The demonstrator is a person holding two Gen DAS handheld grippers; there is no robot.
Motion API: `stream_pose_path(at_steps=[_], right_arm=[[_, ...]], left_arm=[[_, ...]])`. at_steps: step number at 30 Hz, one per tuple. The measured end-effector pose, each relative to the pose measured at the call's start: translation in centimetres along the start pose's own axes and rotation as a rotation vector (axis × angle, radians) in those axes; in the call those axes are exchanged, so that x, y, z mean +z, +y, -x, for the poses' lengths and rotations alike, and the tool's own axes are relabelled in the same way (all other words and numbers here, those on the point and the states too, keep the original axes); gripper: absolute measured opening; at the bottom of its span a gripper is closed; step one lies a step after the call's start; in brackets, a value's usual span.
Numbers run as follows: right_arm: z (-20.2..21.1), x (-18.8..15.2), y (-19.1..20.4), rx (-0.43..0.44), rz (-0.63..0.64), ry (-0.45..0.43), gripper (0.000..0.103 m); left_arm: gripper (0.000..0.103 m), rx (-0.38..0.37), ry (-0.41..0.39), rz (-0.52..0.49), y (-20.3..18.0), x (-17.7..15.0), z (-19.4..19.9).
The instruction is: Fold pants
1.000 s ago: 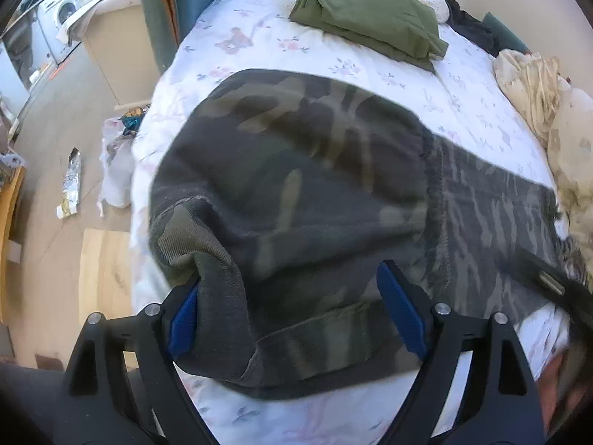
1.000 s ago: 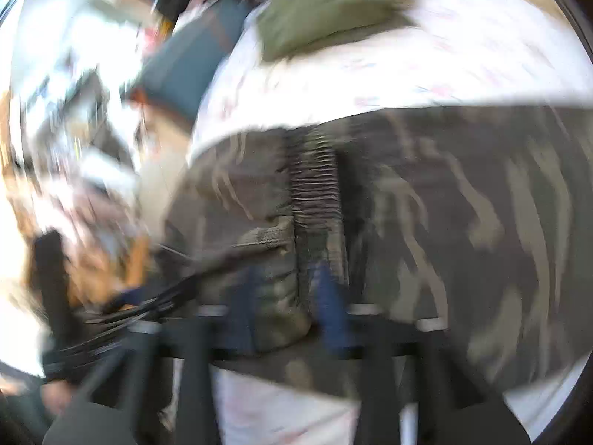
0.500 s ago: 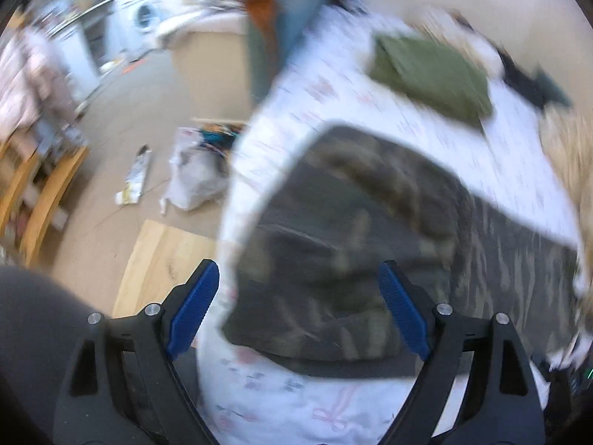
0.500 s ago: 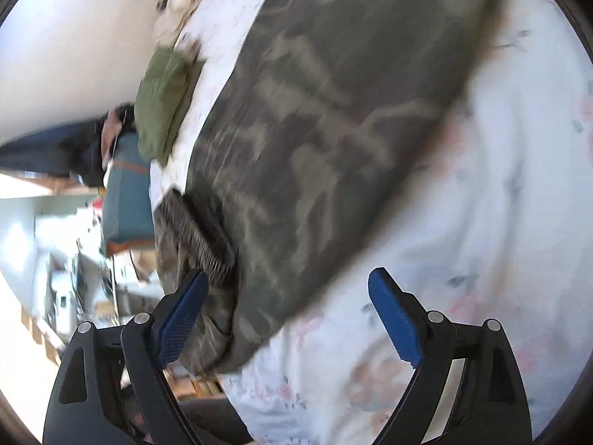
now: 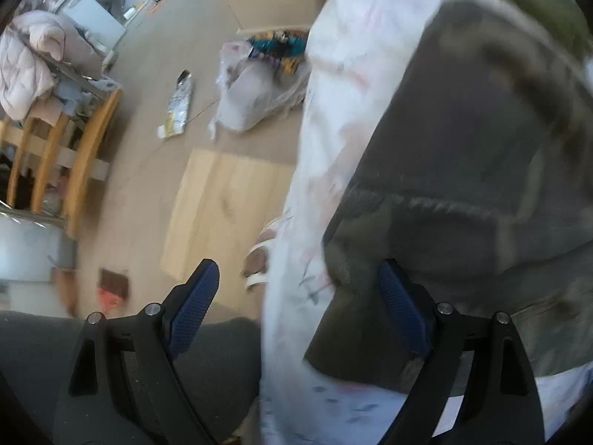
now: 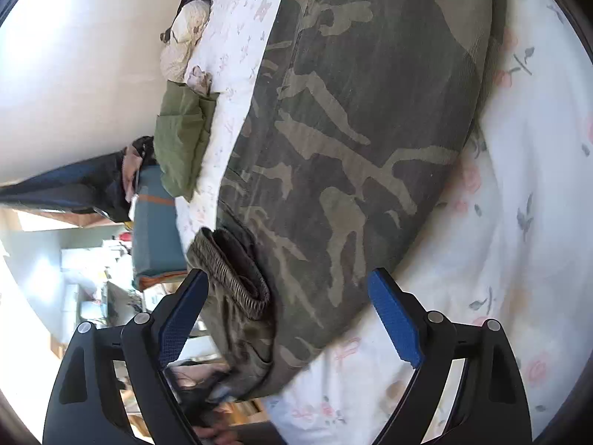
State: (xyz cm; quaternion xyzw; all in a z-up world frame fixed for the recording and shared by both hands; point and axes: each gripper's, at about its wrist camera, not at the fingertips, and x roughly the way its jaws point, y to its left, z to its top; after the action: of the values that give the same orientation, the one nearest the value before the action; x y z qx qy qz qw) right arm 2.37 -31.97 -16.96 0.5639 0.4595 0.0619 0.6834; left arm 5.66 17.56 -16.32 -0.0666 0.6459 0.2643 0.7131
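The dark green camouflage-print corduroy pants point(image 6: 352, 141) lie folded over on the white floral-print bedsheet point(image 6: 519, 193), and every place below is given from them. In the right wrist view their ribbed elastic waistband point(image 6: 233, 270) sits bunched at the corner nearest the camera, close to the mattress edge. The right gripper point(image 6: 285, 315) hovers over that corner with its blue-padded jaws spread wide; the waistband corner and a stretch of camouflage cloth show between the jaws, but neither pad presses on the fabric. Beyond the pants, further along the bed, rests a folded olive-green garment point(image 6: 181, 137), and past that a cream crumpled cloth point(image 6: 181, 44) near the wall. In the blurred left wrist view the pants point(image 5: 481, 155) fill the right side, their near edge reaching the bed's side where the sheet point(image 5: 333, 148) drops toward the floor. The left gripper point(image 5: 296, 307) is likewise wide apart and grips nothing: one blue pad stands against the pants' lower corner, though blur hides whether it touches, and the other hangs off the bed. On the floor beside the pants' side of the bed lie a pale wooden board point(image 5: 222, 200), a clear plastic bag point(image 5: 252, 89) and a crumpled silver wrapper point(image 5: 179, 104).
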Motion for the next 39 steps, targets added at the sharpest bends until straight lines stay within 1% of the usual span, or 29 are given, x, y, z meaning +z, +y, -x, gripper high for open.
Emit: stream_pose_path(at_steps=[1,2,3,5,6,8,9,10,11,12,13,14,15,16,17,18,20,21,23,25,28,30,32,33,34,36,37,38,39], right_arm=[[0.0,0.0,0.0,0.004,-0.005,0.001,0.091],[0.0,0.1,0.0,0.005,-0.008,-0.002,0.091],[0.0,0.2,0.0,0.003,-0.010,-0.006,0.091],[0.3,0.4,0.0,0.002,-0.013,-0.015,0.091],[0.4,0.5,-0.1,-0.002,-0.010,-0.022,0.091],[0.8,0.6,-0.2,-0.020,-0.003,-0.038,0.091],[0.9,0.7,-0.5,-0.033,-0.003,-0.046,0.091],[1.1,0.7,-0.8,-0.048,-0.010,-0.056,0.091],[1.4,0.7,-1.4,-0.059,-0.025,-0.067,0.091],[1.7,0.7,-2.0,-0.066,-0.054,-0.078,0.091],[2.0,0.7,-2.8,-0.057,-0.096,-0.088,0.091],[2.2,0.7,-3.4,-0.047,-0.126,-0.093,0.091],[2.4,0.8,-3.8,-0.059,-0.137,-0.108,0.091],[2.5,1.1,-4.0,-0.075,-0.133,-0.124,0.091],[2.5,1.5,-4.2,-0.091,-0.134,-0.138,0.091],[2.4,2.0,-4.5,-0.105,-0.146,-0.151,0.091],[2.5,3.4,-5.3,-0.121,-0.181,-0.194,0.091],[2.9,4.1,-5.7,-0.131,-0.197,-0.228,0.091],[4.2,5.7,-6.1,-0.141,-0.211,-0.298,0.090],[6.0,7.5,-6.7,-0.162,-0.238,-0.394,0.090],[7.6,10.5,-7.8,-0.183,-0.291,-0.494,0.091],[7.8,12.6,-8.2,-0.187,-0.304,-0.520,0.091],[7.9,13.9,-7.7,-0.198,-0.274,-0.542,0.091],[8.1,14.5,-7.1,-0.218,-0.234,-0.554,0.087],[8.2,14.9,-6.6,-0.239,-0.200,-0.571,0.076],[8.8,15.6,-6.8,-0.244,-0.198,-0.601,0.067],[8.9,16.0,-7.1,-0.230,-0.206,-0.605,0.059],[9.1,16.2,-7.2,-0.238,-0.207,-0.607,0.052],[9.0,16.2,-7.2,-0.258,-0.196,-0.604,0.032]], left_arm=[[0.087,0.021,-0.014,-0.017,-0.2,0.0,0.2],[0.084,0.043,-0.030,-0.030,-0.5,0.0,0.7],[0.082,0.036,-0.050,-0.028,-0.4,0.0,1.5],[0.082,-0.078,-0.151,0.000,-0.3,-0.2,4.6],[0.082,-0.122,-0.200,-0.001,-0.7,-0.3,6.0],[0.083,-0.222,-0.315,-0.058,-2.5,-0.5,9.1],[0.083,-0.266,-0.345,-0.099,-3.8,-0.4,10.1],[0.083,-0.327,-0.359,-0.140,-5.4,-0.5,10.8],[0.083,-0.420,-0.340,-0.173,-7.0,-0.2,11.0],[0.083,-0.482,-0.307,-0.183,-8.1,0.1,11.0],[0.083,-0.529,-0.287,-0.173,-9.0,0.3,10.8],[0.083,-0.577,-0.290,-0.171,-9.9,0.5,10.7],[0.083,-0.591,-0.293,-0.190,-10.7,0.6,10.4],[0.083,-0.569,-0.285,-0.222,-11.9,0.8,9.8],[0.083,-0.523,-0.252,-0.245,-13.0,1.0,8.5],[0.083,-0.501,-0.219,-0.248,-13.6,1.1,7.3],[0.084,-0.482,-0.129,-0.255,-14.8,0.7,4.5],[0.085,-0.473,-0.117,-0.261,-14.8,0.6,3.6],[0.087,-0.482,-0.130,-0.255,-14.8,0.7,3.1],[0.088,-0.471,-0.126,-0.260,-14.9,0.6,3.1],[0.090,-0.471,-0.127,-0.267,-15.5,0.8,3.0],[0.090,-0.467,-0.128,-0.265,-15.5,0.9,2.9],[0.091,-0.463,-0.129,-0.273,-15.8,0.8,2.8],[0.091,-0.465,-0.131,-0.275,-15.8,0.9,2.8],[0.091,-0.471,-0.135,-0.277,-15.9,0.9,3.0],[0.091,-0.472,-0.143,-0.278,-15.6,0.7,3.1],[0.091,-0.470,-0.149,-0.282,-15.2,0.4,3.2],[0.091,-0.466,-0.156,-0.289,-15.3,0.3,3.3],[0.091,-0.462,-0.163,-0.296,-15.3,0.2,3.4]])
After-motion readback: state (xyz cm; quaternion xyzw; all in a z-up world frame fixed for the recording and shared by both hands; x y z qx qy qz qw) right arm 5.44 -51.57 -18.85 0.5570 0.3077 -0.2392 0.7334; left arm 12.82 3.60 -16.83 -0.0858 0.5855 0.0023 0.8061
